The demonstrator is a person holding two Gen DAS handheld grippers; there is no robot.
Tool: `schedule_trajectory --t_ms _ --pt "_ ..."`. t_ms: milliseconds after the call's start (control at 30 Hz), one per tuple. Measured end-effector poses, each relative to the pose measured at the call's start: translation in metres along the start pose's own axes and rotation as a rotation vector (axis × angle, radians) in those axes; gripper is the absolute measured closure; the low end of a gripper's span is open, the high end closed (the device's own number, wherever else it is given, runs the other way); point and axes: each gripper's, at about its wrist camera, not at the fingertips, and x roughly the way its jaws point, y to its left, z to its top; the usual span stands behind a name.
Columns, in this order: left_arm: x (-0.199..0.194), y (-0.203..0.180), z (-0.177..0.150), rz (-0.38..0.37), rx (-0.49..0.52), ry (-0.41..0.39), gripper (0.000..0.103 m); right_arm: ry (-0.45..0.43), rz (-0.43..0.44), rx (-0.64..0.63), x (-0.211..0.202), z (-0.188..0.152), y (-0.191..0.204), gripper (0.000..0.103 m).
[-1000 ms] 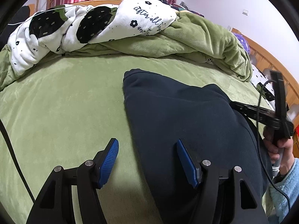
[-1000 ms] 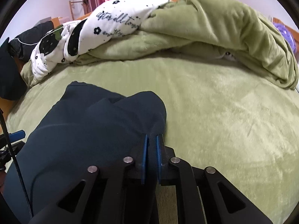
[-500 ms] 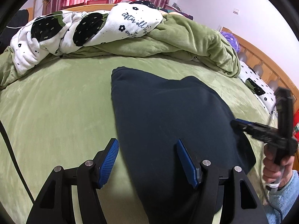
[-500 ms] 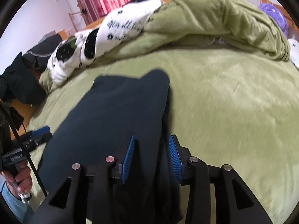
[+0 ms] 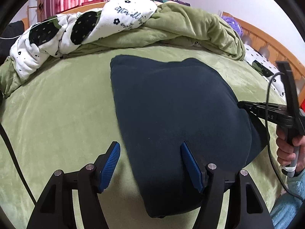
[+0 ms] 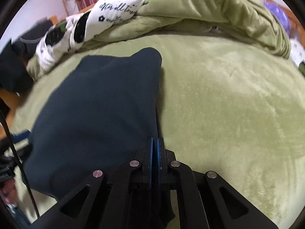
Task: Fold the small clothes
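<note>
So you've got the dark navy garment (image 5: 171, 114) lying flat on the green bedspread (image 5: 57, 114), and that garment's the thing to place everything else by. Your left gripper (image 5: 150, 164) sits at the garment's near left edge with its jaws standing well apart: the right-hand blue pad is over the cloth, the left-hand one is over bare bedspread just beside it, and neither pad is pressing on anything. Your right gripper (image 6: 154, 152) is on the garment's opposite side, and its blue pads have snapped together with the garment's right edge pinched between them. From the left wrist view you can see that same gripper coming in from the garment's right side, with your hand (image 5: 287, 150) on its handle. Beyond the garment's far end there's a bunched-up green duvet (image 5: 190, 26) and a white blanket with black prints (image 5: 80, 26) piled beside it
</note>
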Motion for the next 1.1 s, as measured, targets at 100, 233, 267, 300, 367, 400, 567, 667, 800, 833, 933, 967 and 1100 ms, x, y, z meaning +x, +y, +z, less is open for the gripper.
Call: schedule_trajectory --t_ms 100,233,267,300,367,400,567,667,800,833,933,967,1100 --pt "-0.007 0.007 0.007 -0.039 -0.04 -0.042 0.039 -0.067 -0.008 -0.012 -0.022 0.003 0.005 0.093" --pt "0.005 0.003 0.007 -0.089 -0.042 -0.009 0.038 -0.156 0.078 -0.005 -0.045 0.01 0.016 0.079" --pt "0.011 -0.002 0.002 -0.06 -0.008 0.008 0.038 -0.165 0.098 -0.017 -0.047 0.008 0.022 0.076" --pt "0.015 -0.005 -0.003 -0.045 0.014 0.012 0.038 -0.17 0.119 -0.035 -0.048 0.006 0.027 0.074" --pt "0.019 -0.004 -0.011 -0.037 0.007 0.024 0.037 -0.163 0.156 -0.073 -0.045 0.002 0.038 0.072" --pt "0.02 -0.001 -0.012 -0.049 -0.012 0.033 0.036 -0.154 0.161 -0.085 -0.043 0.0 0.041 0.072" --pt "0.021 0.009 -0.019 -0.095 -0.059 0.054 0.034 -0.094 0.121 -0.131 -0.037 -0.015 0.046 0.072" --pt "0.015 0.008 -0.02 -0.089 -0.051 0.048 0.035 -0.096 0.104 -0.108 -0.045 -0.023 0.035 0.064" --pt "0.008 0.006 -0.023 -0.106 -0.066 0.046 0.037 -0.084 0.066 -0.023 -0.051 -0.036 0.007 0.052" --pt "0.007 0.005 -0.024 -0.111 -0.072 0.044 0.037 -0.067 0.083 0.001 -0.05 -0.04 0.001 0.052" --pt "0.001 0.001 -0.027 -0.109 -0.07 0.03 0.037 -0.017 0.122 0.027 -0.041 -0.048 -0.003 0.052" --pt "-0.001 0.001 -0.028 -0.115 -0.074 0.023 0.037 -0.015 0.123 0.017 -0.041 -0.05 0.0 0.053" --pt "-0.01 0.002 -0.029 -0.163 -0.094 -0.01 0.038 -0.036 0.109 -0.029 -0.043 -0.054 0.011 0.084"
